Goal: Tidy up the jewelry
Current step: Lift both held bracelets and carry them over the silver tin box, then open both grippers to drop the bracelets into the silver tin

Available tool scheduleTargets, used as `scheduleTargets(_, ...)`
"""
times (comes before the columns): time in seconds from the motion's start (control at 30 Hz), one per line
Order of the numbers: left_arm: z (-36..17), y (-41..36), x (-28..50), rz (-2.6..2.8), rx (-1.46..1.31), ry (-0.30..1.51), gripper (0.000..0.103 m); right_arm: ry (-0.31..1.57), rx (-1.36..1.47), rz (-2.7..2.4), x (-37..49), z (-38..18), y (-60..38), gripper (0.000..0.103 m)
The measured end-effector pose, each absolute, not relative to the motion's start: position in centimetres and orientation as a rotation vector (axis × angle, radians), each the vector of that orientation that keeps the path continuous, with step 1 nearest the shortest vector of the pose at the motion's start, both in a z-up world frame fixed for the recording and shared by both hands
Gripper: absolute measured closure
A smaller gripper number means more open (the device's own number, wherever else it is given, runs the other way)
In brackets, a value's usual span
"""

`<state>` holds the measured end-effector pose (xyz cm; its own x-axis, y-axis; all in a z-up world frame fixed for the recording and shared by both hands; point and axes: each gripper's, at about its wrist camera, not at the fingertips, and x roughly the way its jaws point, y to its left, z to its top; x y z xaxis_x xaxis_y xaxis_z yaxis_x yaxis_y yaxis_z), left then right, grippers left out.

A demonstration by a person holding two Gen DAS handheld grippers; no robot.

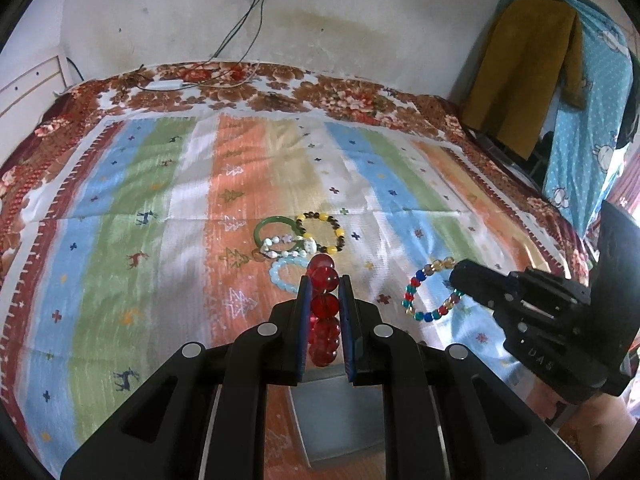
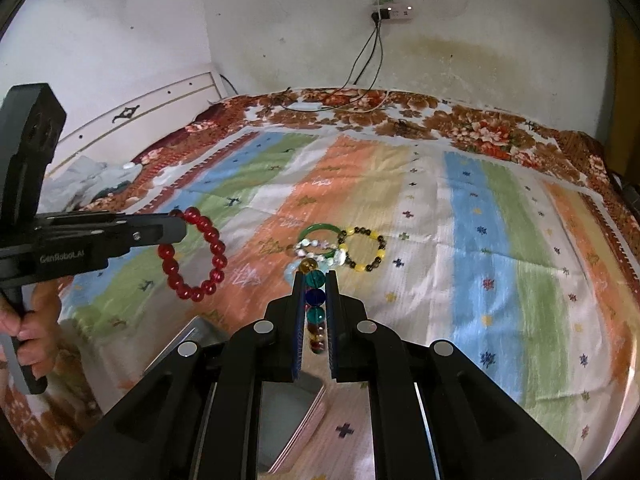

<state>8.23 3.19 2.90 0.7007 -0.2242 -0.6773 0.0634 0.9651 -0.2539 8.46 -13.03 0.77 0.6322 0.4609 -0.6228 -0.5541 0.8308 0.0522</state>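
My left gripper [image 1: 325,282] is shut on a red bead bracelet [image 1: 325,306], which hangs above the striped bedspread [image 1: 160,200]. The right wrist view shows that red bracelet [image 2: 218,248] dangling from the left gripper [image 2: 180,229]. My right gripper [image 2: 315,276] is shut on a multicolour bead bracelet [image 2: 315,297], and the left wrist view has the same bracelet [image 1: 409,294] hanging off the right gripper [image 1: 456,276]. On the bed beyond lie a green bangle [image 1: 260,234], a yellow-and-brown bead bracelet [image 1: 339,233], a white bead bracelet [image 1: 276,242] and a pale blue one [image 1: 278,276].
An open grey box [image 1: 332,420] with a pink edge [image 2: 308,416] lies on the bed just under both grippers. A charger and cables [image 1: 164,85] rest near the far wall. Clothes [image 1: 520,72] hang at the right; a headboard [image 2: 160,108] and a hand [image 2: 24,320] are at the left.
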Motion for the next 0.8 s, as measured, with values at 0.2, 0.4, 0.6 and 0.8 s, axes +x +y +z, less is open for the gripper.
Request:
scheduleTargets(0.2, 2.7, 2.8, 6.5, -0.174, -0.216, 0.777, 0.09, 0.675, -0.141, 0.621, 6.9, 0.7, -12.9, 0.093)
scheduleTargets(0.4, 1.8, 2.0, 5.3, -0.178, -0.209, 0.808, 0.09, 0.69, -0.137, 0.646, 6.0, 0.5, -12.8, 0.093)
scheduleTargets(0.6, 1.0, 1.6, 5.3, -0.212, -0.233, 0.87, 0.089, 0.714, -0.104, 0.673, 5.6, 0.0, -12.7, 0.088)
scheduleTargets(0.8, 1.3, 3.0, 5.4, -0.144, -0.266, 0.851, 0.072, 0.704, -0.102, 0.656, 5.7, 0.1, -13.1, 0.058)
